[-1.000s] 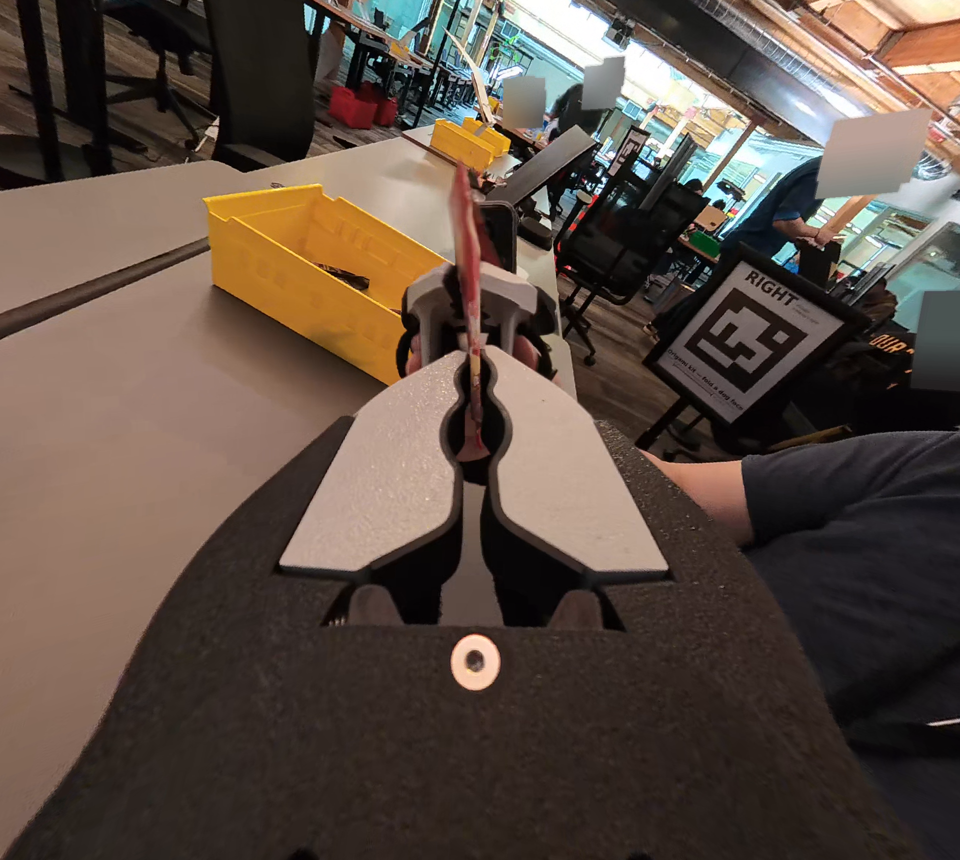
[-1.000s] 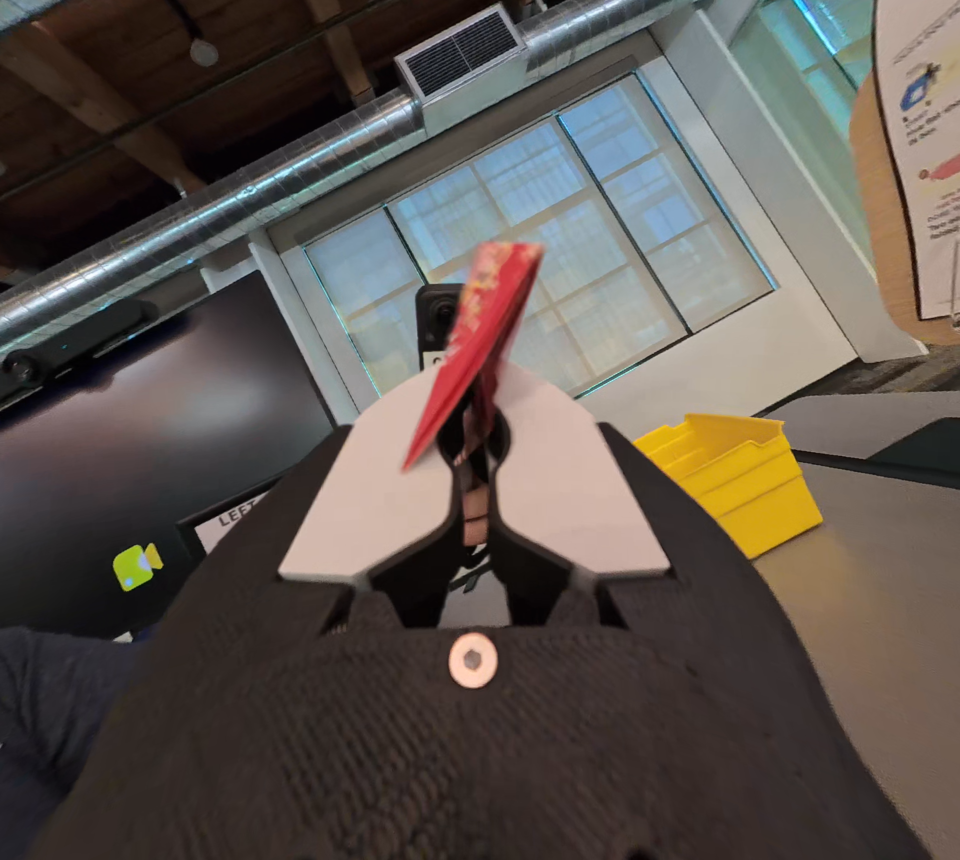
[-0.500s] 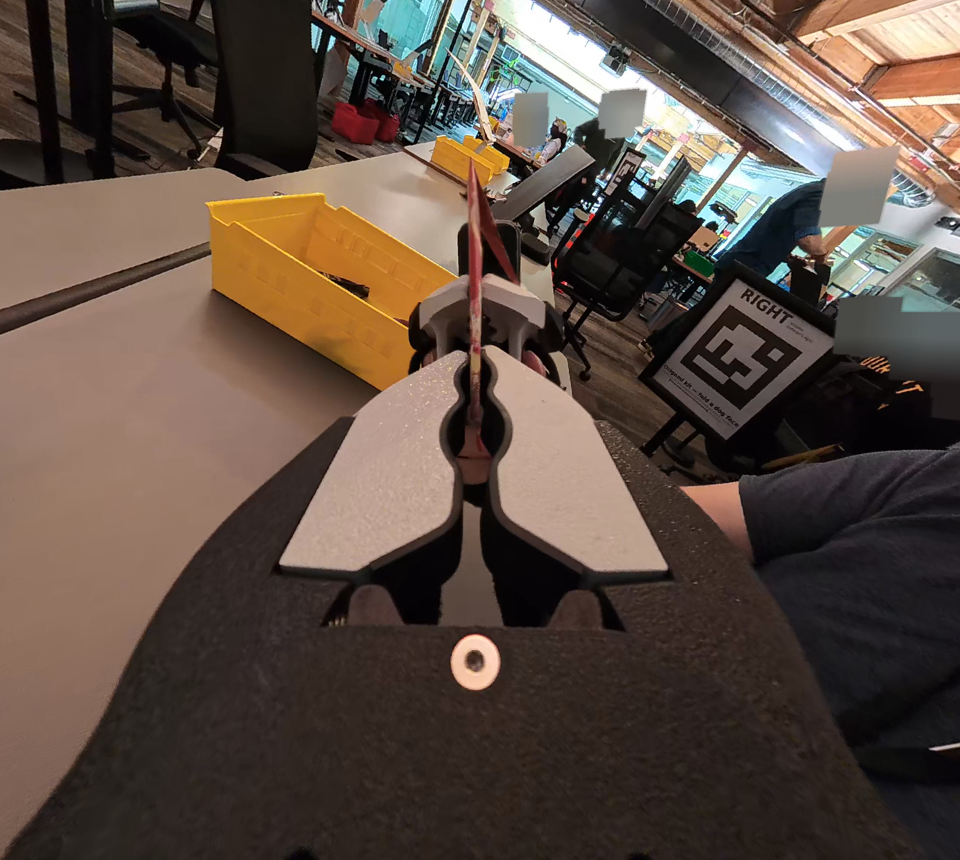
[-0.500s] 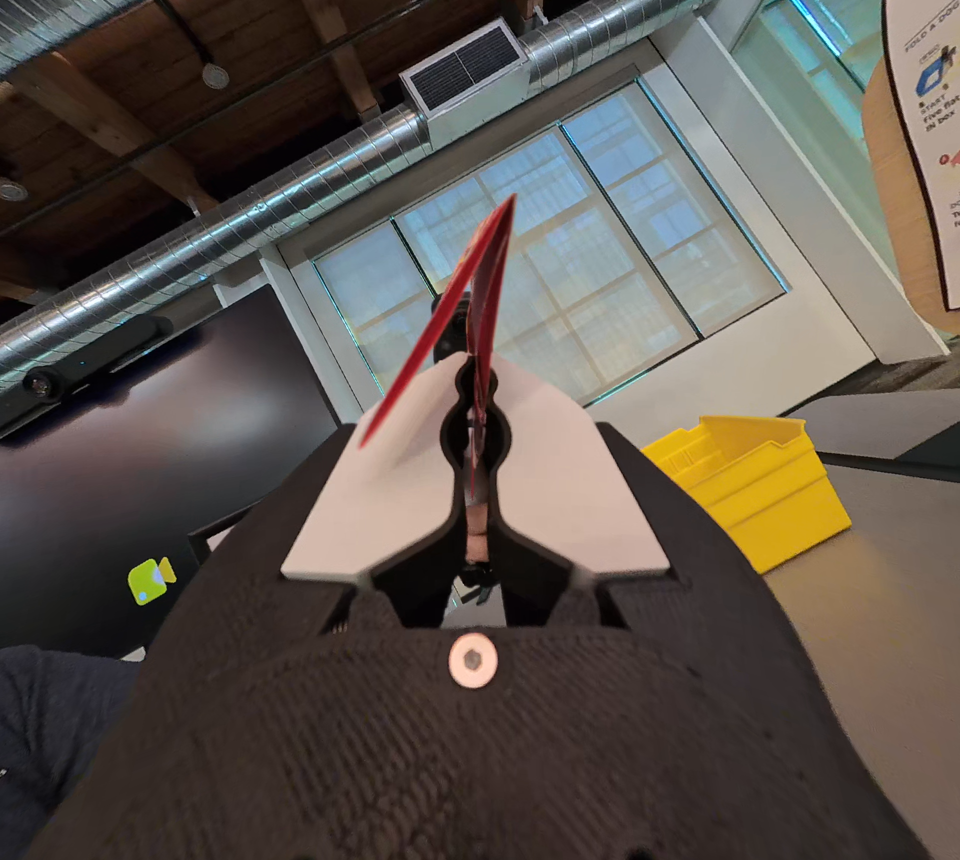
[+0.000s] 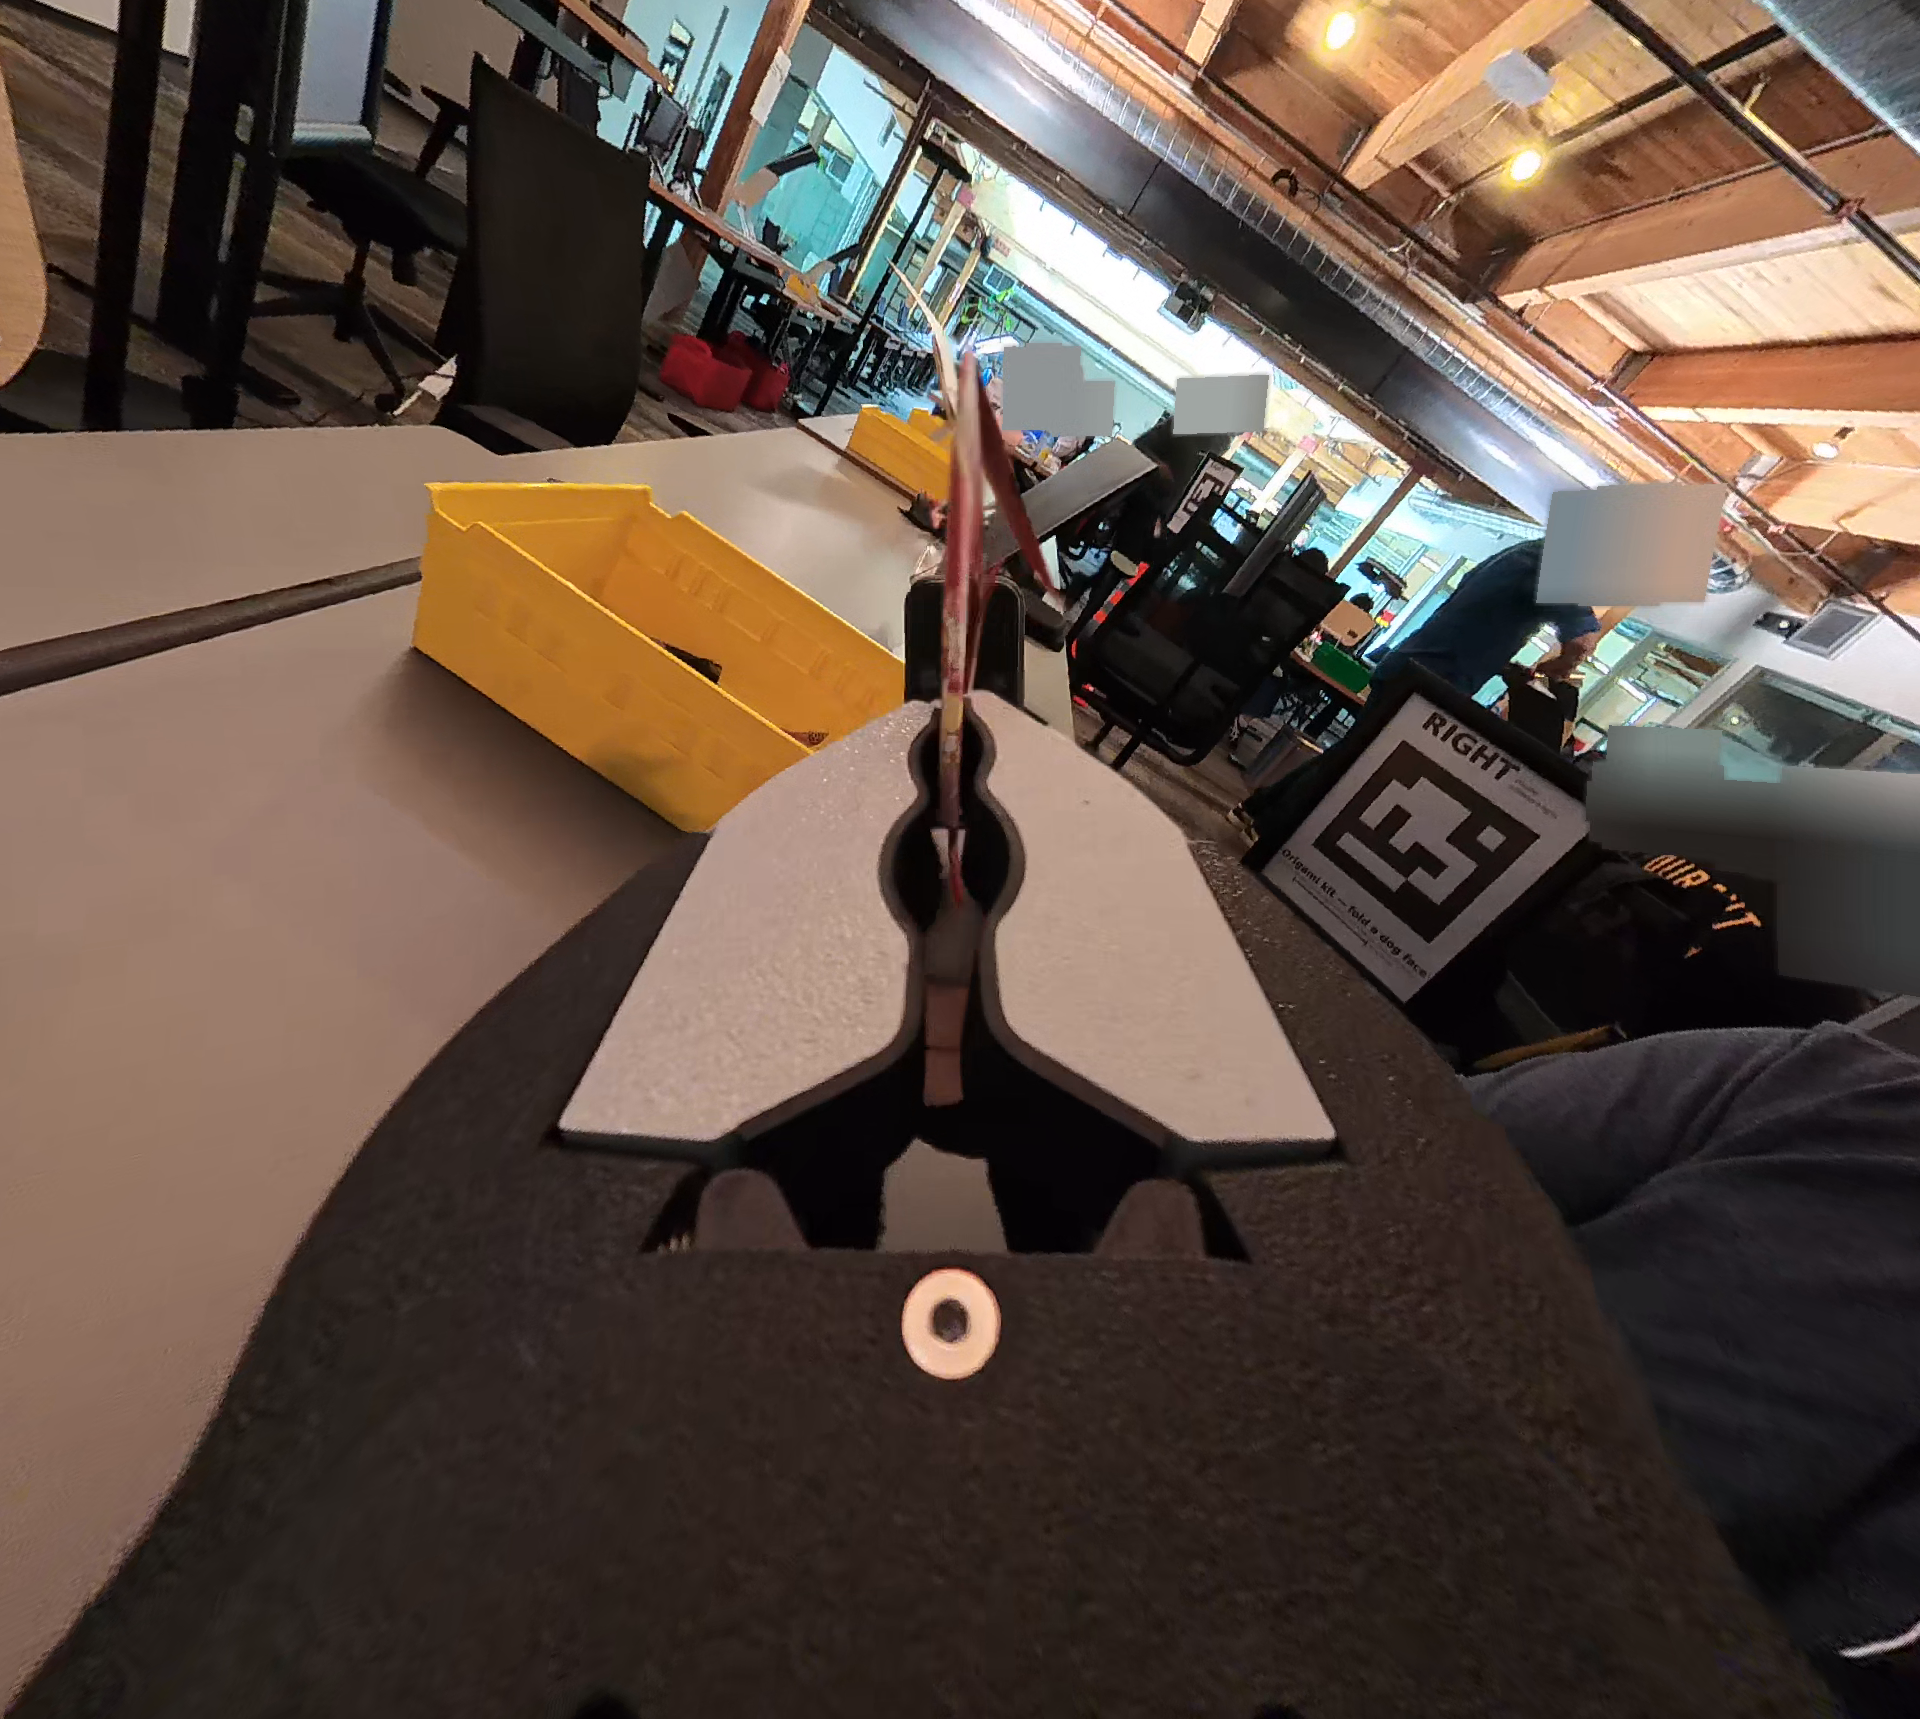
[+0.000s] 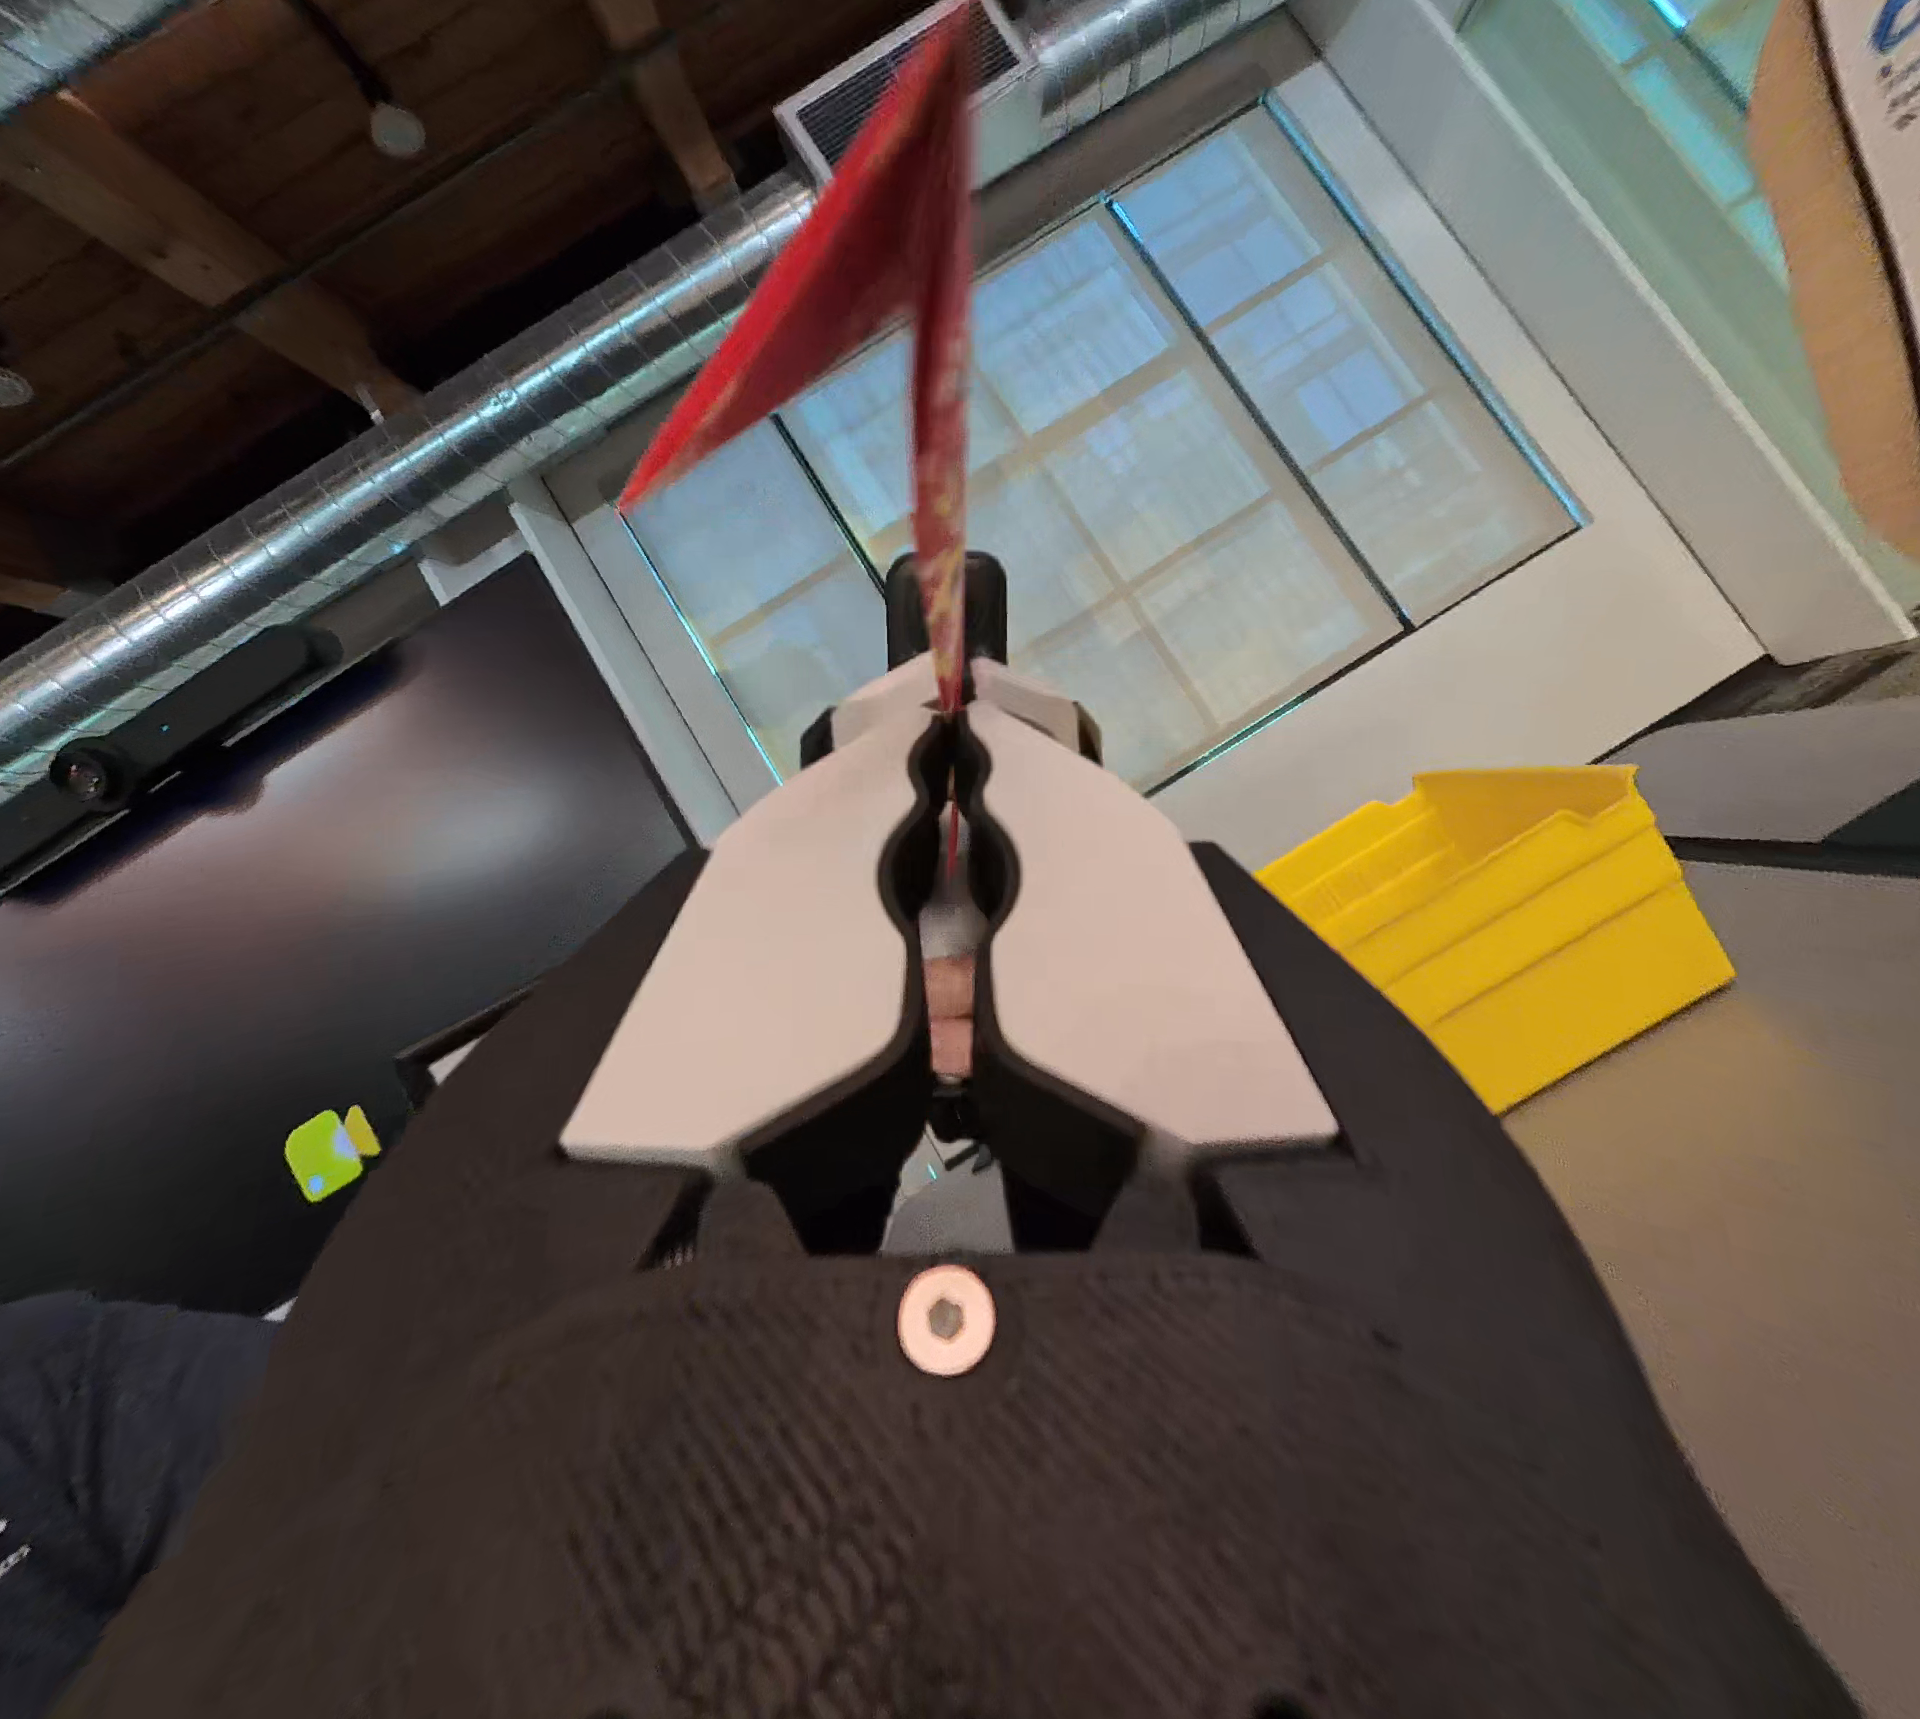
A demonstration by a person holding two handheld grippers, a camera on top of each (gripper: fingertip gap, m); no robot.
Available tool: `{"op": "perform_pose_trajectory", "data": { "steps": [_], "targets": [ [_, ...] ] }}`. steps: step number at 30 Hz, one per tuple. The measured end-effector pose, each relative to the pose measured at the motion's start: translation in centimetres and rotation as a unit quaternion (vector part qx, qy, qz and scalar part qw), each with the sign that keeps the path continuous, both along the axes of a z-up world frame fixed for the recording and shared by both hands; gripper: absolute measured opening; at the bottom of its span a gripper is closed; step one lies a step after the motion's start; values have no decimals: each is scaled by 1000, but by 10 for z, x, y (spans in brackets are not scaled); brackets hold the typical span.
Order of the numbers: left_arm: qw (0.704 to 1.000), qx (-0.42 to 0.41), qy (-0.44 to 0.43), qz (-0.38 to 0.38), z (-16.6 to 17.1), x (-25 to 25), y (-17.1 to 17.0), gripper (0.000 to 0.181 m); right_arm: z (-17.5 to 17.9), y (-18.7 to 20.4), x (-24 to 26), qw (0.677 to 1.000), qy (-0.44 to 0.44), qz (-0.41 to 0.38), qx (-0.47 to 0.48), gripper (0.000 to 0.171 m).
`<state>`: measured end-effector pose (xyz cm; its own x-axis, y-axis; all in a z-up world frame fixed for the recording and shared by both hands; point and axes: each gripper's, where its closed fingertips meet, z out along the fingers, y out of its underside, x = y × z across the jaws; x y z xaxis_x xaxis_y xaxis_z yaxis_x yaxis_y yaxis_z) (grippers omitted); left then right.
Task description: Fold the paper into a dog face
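Observation:
The red patterned paper (image 6: 883, 267) is folded and held upright in the air above the grey table (image 5: 208, 890). In the right wrist view one flap spreads up and to the left. In the left wrist view the paper (image 5: 961, 547) shows edge-on as a thin red strip. My left gripper (image 5: 961, 713) is shut on its lower edge. My right gripper (image 6: 951, 724) is shut on the same edge from the opposite side. The two grippers face each other tip to tip. The left gripper's pale fingers (image 6: 1039, 713) show just beyond the right one's tips.
A yellow bin (image 5: 644, 630) stands on the table behind the grippers and also shows in the right wrist view (image 6: 1496, 921). A framed marker sign (image 5: 1423, 848) stands at the right, next to a person's dark sleeve (image 5: 1714, 1202). A dark screen (image 6: 260, 838) is at the left. The grippers are tip to tip, or close to it.
Both grippers have tilted upward while staying shut on the paper. The paper now stands taller, and its flap has spread out to the left in the right wrist view.

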<state>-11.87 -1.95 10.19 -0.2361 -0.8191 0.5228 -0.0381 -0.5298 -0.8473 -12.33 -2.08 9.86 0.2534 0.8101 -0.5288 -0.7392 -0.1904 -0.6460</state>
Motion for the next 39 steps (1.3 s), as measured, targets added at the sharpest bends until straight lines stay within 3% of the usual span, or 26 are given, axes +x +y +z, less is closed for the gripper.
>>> {"op": "perform_pose_trajectory", "data": {
  "steps": [3, 4, 5, 6, 9, 10, 12, 15, 16, 18, 21, 23, 24, 25, 29, 30, 31, 32, 35, 37, 39],
  "targets": [
    [1000, -6, -6, -1, 0, 0, -1, 0, 1, -1, 1, 1000, 9, -7, 10, 3],
    [1000, -9, -10, -1, 1, 0, -1, 0, 1, 1, 2, 1000, 12, -15, 7, 18],
    [1000, -10, -11, 0, 2, -1, -1, 0, -1, 3, 1, 1000, 7, -18, -2, 18],
    [1000, -8, -10, 2, 1, -1, 0, 0, -1, -1, -2, 1000, -3, -5, 7, 1],
    [1000, -4, -11, 6, 1, -2, 0, 0, 0, -1, -4, 1000, -8, -3, 5, 2],
    [1000, -9, -17, 7, 3, -3, 1, 0, 1, 0, -4, 1000, -5, -7, 6, 16],
    [1000, -13, -23, 9, 6, -5, 2, 0, 0, -1, -6, 1000, -16, -7, 8, 1],
    [1000, -9, -26, 9, 7, -6, 1, 0, 3, -3, -7, 999, -26, -10, 16, 1],
    [999, -11, -29, 9, 8, -7, 0, 0, 5, -3, -6, 999, -19, -16, 20, 10],
    [999, -9, -31, 9, 10, -8, 0, 0, 9, -3, -1, 999, -10, -27, 24, 0],
    [1000, -5, -29, 3, 10, -10, -3, 0, 11, -3, -1, 999, -23, -29, 27, 1],
    [1000, 5, -17, 6, 7, -10, -4, 0, 18, -4, 10, 999, 8, -42, 32, 21],
    [1000, 12, -11, 7, 4, -10, -4, 0, 21, -5, 15, 998, 23, -41, 34, 22],
    [1000, 16, -8, 5, 3, -11, -6, 0, 23, -8, 17, 998, 23, -28, 41, 1],
    [1000, 13, -13, -2, 4, -11, -11, 0, 26, -12, 20, 998, 4, -38, 55, 3],
    [1000, 15, -12, -1, 4, -12, -11, 0, 30, -15, 26, 997, 25, -44, 61, 13],
    [1000, 15, -13, 0, 4, -13, -10, 0, 33, -17, 31, 996, 44, -42, 64, 13],
    [1000, 13, -15, -2, 5, -15, -10, 0, 32, -20, 32, 997, 39, -30, 67, 0],
    [1000, 14, -5, -8, 4, -17, -11, 0, 23, -21, 31, 997, -8, -47, 62, 1],
    [1000, 14, 2, -11, 3, -21, -11, 0, 20, -28, 29, 998, -31, -24, 58, 44],
    [1000, 18, 16, -19, 4, -29, -11, 0, 15, -44, 32, 993, -85, 12, 77, 50]
  ]
}}
